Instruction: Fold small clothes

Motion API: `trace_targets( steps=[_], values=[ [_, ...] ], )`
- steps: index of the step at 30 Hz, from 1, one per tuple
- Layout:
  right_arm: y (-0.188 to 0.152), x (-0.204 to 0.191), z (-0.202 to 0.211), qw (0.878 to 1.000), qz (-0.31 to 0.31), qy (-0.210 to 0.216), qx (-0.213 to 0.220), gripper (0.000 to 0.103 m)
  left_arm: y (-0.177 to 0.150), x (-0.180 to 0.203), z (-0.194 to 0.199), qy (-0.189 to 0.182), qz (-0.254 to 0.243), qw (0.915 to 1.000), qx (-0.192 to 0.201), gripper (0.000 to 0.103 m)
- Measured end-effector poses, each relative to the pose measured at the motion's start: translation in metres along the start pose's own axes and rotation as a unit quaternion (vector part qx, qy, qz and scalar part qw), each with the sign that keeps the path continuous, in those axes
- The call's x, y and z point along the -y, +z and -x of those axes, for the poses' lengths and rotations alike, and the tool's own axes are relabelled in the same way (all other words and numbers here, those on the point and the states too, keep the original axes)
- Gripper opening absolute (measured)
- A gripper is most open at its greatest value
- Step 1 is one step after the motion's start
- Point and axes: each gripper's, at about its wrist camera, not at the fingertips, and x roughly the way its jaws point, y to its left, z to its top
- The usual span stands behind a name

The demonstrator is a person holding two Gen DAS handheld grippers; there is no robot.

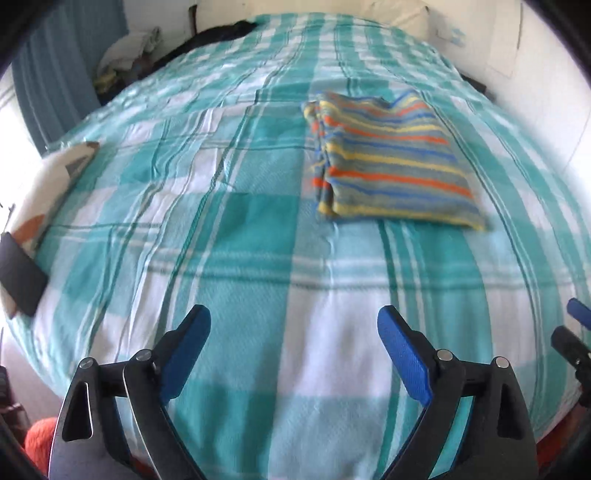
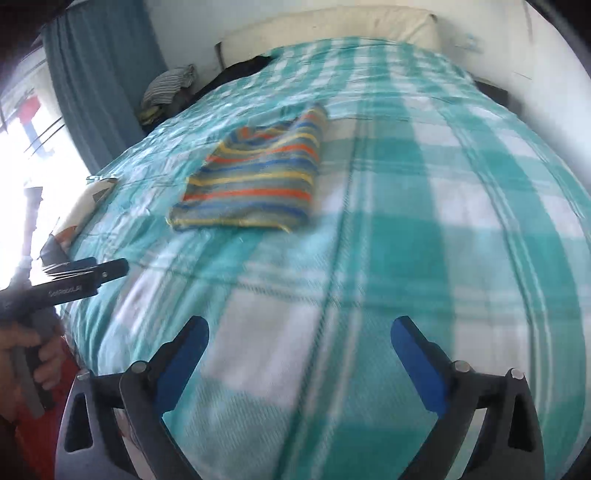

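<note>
A small striped garment (image 1: 391, 162), grey with orange, yellow and blue bands, lies folded into a rectangle on the teal checked bedspread (image 1: 236, 258). It also shows in the right wrist view (image 2: 255, 181). My left gripper (image 1: 293, 321) is open and empty, held above the bed well short of the garment. My right gripper (image 2: 299, 330) is open and empty, also above the near part of the bed, with the garment ahead to its left. The left gripper shows from the side in the right wrist view (image 2: 107, 271).
A patterned cushion (image 1: 48, 184) and a black flat object (image 1: 20, 278) lie at the bed's left edge. A pile of clothes (image 2: 166, 88) sits beside the bed by the blue curtain (image 2: 103, 74). A white pillow (image 2: 332, 26) and dark cloth (image 2: 247, 66) lie at the head.
</note>
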Motion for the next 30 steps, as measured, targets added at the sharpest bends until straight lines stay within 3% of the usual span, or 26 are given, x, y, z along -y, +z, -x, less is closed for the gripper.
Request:
trace_targets(
  steps=[5, 18, 24, 30],
  values=[
    [-0.03, 0.016, 0.013, 0.999, -0.017, -0.026, -0.014, 0.098, -0.013, 0.008, 0.014, 0.001, -0.004, 1.0, -0.003, 0.093],
    [-0.04, 0.016, 0.023, 0.999, -0.001, -0.044, -0.003, 0.098, -0.023, 0.013, 0.021, 0.021, -0.011, 0.9997, -0.002, 0.093],
    [-0.044, 0.017, 0.017, 0.998, 0.007, -0.054, -0.01, 0.098, -0.03, 0.009, 0.001, -0.008, 0.0, 0.9995, -0.03, 0.093],
    [-0.034, 0.012, 0.017, 0.994, 0.026, -0.105, -0.018, 0.098, -0.034, 0.004, -0.006, -0.026, 0.008, 0.9993, -0.026, 0.093]
  ],
)
